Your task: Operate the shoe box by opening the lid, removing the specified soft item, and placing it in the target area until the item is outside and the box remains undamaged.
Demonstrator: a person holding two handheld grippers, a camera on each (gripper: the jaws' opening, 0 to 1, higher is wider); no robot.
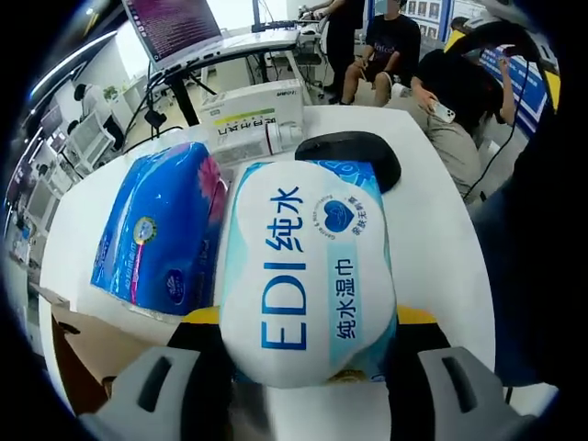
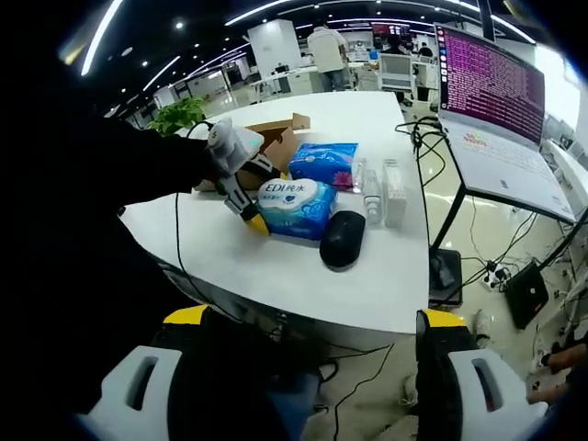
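White and pale blue, the wet-wipes pack [image 1: 308,276] sits clamped between the left gripper [image 1: 308,367]'s jaws, resting on the white table [image 1: 432,230] just beside the blue tissue pack [image 1: 161,230] and touching the black mouse [image 1: 354,152]. Behind the wet-wipes pack stands the cardboard shoe box [image 2: 276,138], flaps up. Extraction looks done; release remains. The right gripper [image 2: 308,367] hangs off the table's edge, jaws spread, empty.
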